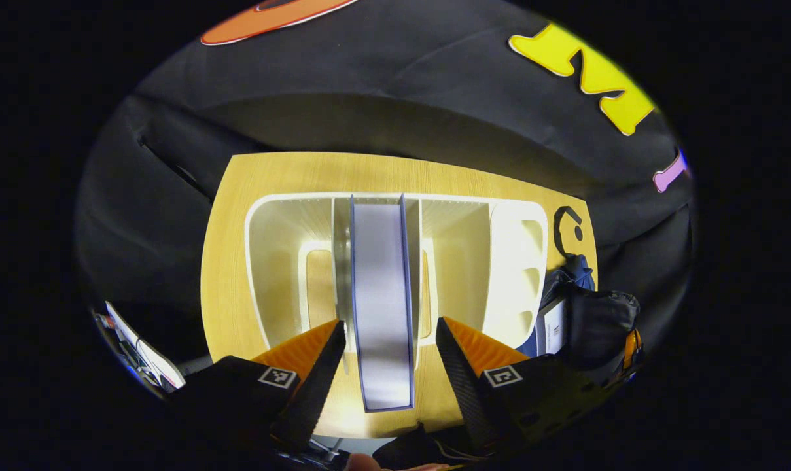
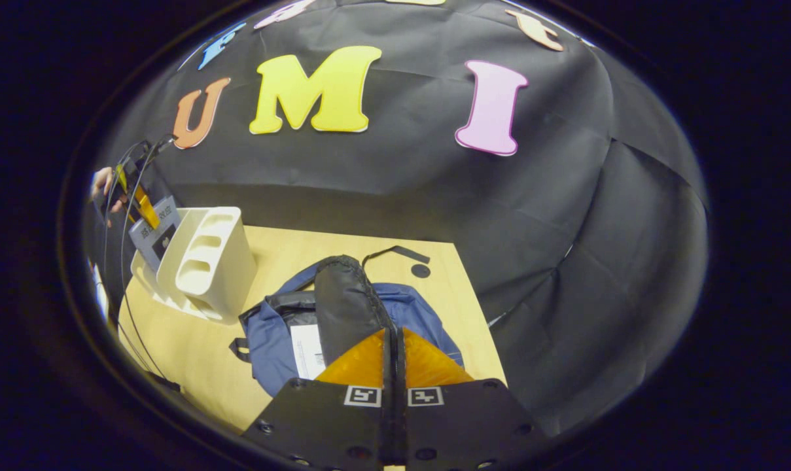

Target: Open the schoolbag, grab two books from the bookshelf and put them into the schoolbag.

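A white bookshelf [image 1: 519, 261] stands on the wooden table [image 1: 231, 261]. In it stands a blue-covered book [image 1: 382, 294], pale page edges facing me. My left gripper [image 1: 390, 327] is open astride the book, with a narrow gap at each fingertip. The right gripper view shows the shelf [image 2: 205, 261], that book [image 2: 156, 229] and the left gripper [image 2: 130, 196] at far left. My right gripper [image 2: 393, 337] is shut on the black flap [image 2: 346, 294] of the blue schoolbag [image 2: 421, 314], holding it up. Something flat and white [image 2: 307, 350] shows in the opening.
The bag lies just right of the shelf on the table [image 2: 192, 366]. Behind it are a black strap [image 2: 398, 252] and a small dark disc [image 2: 421, 270]. A hand [image 2: 101, 183] holds the left gripper. Black cloth walls close in behind and to the right.
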